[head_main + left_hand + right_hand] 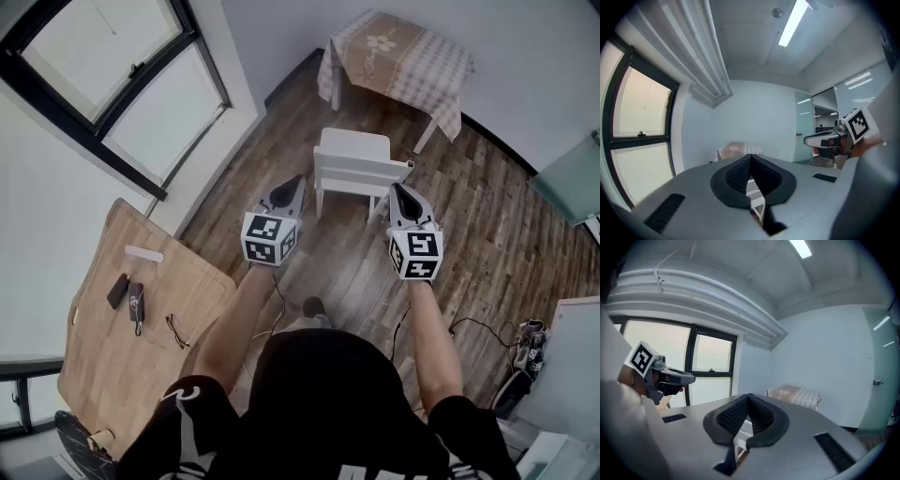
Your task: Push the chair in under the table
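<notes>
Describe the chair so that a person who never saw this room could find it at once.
Find the small table with the checked cloth by the far wall. On the wooden floor in front of it, not touching it, stands the chair. Unlike that table and the bare wooden table at the left, it is plain white, its railed back toward the person.

Nothing legible here
You see only coded squares on the left cube (270, 238) and right cube (415, 253), no words.
</notes>
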Available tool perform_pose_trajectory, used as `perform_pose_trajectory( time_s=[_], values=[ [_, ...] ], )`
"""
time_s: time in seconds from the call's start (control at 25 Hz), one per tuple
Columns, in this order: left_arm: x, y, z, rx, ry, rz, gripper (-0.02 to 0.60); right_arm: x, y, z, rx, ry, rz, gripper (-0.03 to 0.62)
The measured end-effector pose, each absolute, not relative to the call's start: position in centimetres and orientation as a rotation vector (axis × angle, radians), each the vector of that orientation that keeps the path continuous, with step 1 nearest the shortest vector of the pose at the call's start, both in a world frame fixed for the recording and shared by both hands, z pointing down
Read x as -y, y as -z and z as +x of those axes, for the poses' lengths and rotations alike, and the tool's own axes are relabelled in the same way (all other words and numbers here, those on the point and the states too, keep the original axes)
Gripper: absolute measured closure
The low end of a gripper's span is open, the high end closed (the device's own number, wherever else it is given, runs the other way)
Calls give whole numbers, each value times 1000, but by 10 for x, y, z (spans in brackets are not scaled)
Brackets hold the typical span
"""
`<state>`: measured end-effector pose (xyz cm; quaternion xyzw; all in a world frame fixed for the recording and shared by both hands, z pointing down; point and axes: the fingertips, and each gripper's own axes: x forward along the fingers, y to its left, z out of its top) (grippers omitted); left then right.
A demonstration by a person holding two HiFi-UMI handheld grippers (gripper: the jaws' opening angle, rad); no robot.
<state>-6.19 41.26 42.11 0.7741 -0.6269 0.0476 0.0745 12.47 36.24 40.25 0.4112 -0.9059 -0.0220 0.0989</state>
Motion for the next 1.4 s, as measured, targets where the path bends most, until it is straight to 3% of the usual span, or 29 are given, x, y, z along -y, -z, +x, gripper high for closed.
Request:
perform_pose_trajectory(
  time_s=[1.4],
  values=[
    [-413, -441, -78, 1860, -158, 2315, 565, -350, -453, 108, 2597, -28, 1191, 580]
  ],
)
